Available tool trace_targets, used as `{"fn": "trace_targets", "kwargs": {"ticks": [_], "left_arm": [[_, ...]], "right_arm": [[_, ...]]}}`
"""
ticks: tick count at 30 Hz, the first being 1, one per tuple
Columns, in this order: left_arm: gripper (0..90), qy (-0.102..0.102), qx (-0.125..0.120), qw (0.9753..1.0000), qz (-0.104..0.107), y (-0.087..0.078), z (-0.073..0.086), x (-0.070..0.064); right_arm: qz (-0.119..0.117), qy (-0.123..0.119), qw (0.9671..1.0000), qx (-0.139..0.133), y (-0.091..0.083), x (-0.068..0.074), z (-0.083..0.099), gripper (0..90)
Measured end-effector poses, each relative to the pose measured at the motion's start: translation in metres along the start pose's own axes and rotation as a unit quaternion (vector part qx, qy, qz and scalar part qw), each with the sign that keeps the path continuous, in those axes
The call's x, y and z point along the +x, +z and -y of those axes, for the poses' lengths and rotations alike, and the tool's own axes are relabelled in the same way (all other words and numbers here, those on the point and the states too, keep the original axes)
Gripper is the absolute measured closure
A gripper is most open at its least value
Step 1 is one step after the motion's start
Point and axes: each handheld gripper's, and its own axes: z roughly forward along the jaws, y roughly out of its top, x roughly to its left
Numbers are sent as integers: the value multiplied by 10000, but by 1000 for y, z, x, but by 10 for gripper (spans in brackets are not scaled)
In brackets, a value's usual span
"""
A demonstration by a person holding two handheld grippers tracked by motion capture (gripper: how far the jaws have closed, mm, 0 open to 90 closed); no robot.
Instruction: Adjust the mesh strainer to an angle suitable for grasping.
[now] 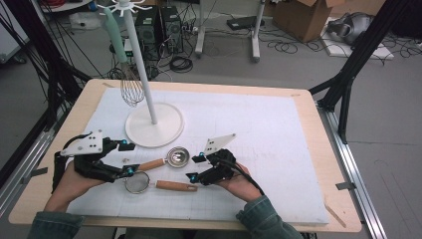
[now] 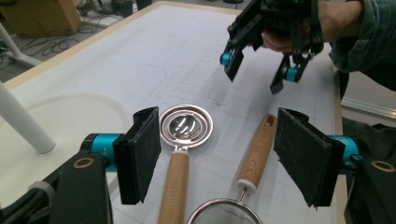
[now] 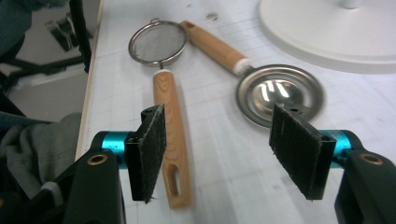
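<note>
Where the two wooden-handled utensils lie side by side on the white gridded mat (image 1: 259, 124), we see, in the high view, the metal scoop (image 1: 177, 157) with its long axis running left to right, bowl toward the right and handle toward the left gripper (image 1: 128, 158). The mesh strainer (image 1: 137, 181) lies just in front of it, pointing the opposite way: sieve at the left, handle toward the right gripper (image 1: 195, 167). The left gripper's jaws stand wide apart and hold nothing; in its own view they flank both handles without touching. The right gripper's jaws are likewise spread and empty, hovering near the strainer's handle end.

Behind the utensils we note a white stand (image 1: 153, 124) with a round base, from whose hooks a whisk (image 1: 130, 84) with a pale green handle hangs. The mat covers a light wooden table (image 1: 343, 199). Beyond, on the grey floor, we see cables, computer towers (image 1: 159, 27) and a cardboard box (image 1: 308, 15).
</note>
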Motion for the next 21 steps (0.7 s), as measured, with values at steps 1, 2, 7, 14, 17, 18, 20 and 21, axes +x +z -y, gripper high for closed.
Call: {"fn": "trace_targets", "kwargs": {"ticks": [1, 2, 7, 14, 17, 18, 20, 21], "left_arm": [[322, 20, 5, 10000, 8, 1, -1, 0], [325, 26, 11, 10000, 32, 3, -2, -1], [327, 64, 17, 9998, 176, 6, -4, -3], [333, 139, 82, 9995, 289, 9, -6, -5], [336, 156, 171, 9991, 346, 14, -5, -6], [337, 176, 205, 9990, 349, 15, -5, -6], [337, 150, 262, 9987, 417, 19, -4, -6], [337, 156, 292, 9985, 438, 20, -3, -6]], "right_arm": [[51, 35, 10000, -31, -4, -1, 2, 359], [50, 43, 10000, -53, -7, -2, 3, 358], [223, 112, 9996, -131, -26, -6, 12, 355], [353, 177, 9990, -186, -43, -7, 20, 350], [352, 195, 9990, -217, -48, -7, 22, 345], [358, 206, 9989, -224, -50, -6, 23, 344], [360, 220, 9988, -237, -52, -6, 24, 343], [373, 202, 9988, -260, -54, -7, 25, 343]]}}
